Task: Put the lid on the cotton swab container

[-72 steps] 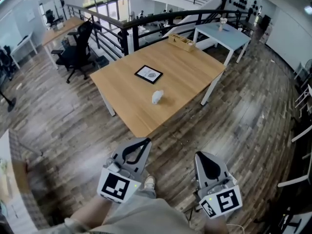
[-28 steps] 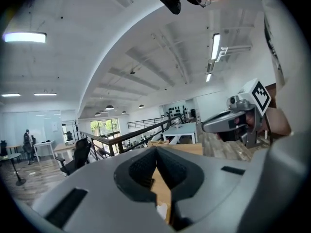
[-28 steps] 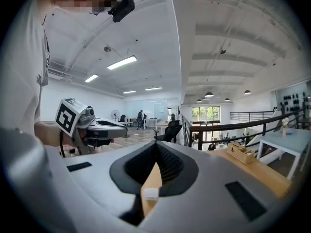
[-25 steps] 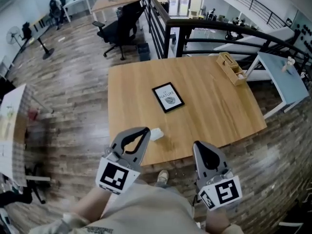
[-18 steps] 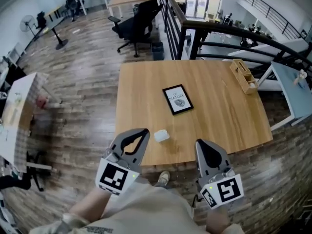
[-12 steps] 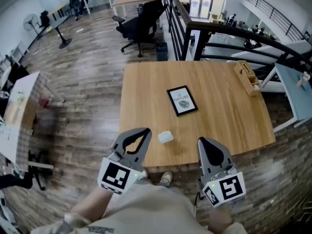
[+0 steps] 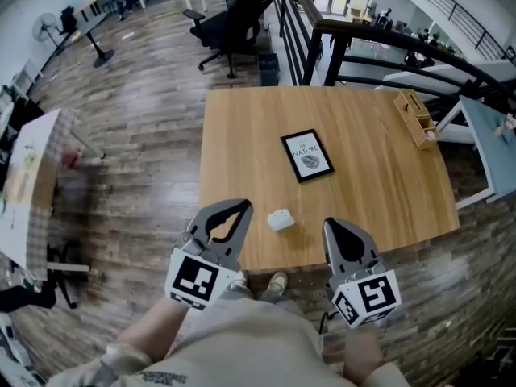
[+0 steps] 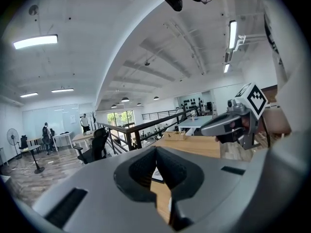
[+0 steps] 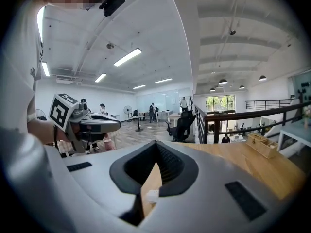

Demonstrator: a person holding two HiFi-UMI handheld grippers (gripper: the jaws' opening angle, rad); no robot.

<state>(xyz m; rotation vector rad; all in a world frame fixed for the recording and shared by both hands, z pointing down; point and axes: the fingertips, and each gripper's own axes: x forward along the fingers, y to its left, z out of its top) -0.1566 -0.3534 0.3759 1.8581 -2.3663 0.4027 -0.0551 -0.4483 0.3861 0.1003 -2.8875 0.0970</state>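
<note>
– Now, the grippers?
– Left gripper (image 7: pixel 240 205) and right gripper (image 7: pixel 331 225) are both clenched, jaws tip to tip, nothing between them. Both are held at the near edge of the bench (image 7: pixel 387 192).
– And the cotton swab container?
– Small, white cotton swab container (image 7: pixel 280 219), on the bench close to that edge. It lies between the two grippers, touching neither. Can't tell its lid from its body. Framed picture (image 7: pixel 306 156) lies mid-bench beyond it.

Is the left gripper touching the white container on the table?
Apart. The head view shows bare tabletop between the left gripper and the white container.
</note>
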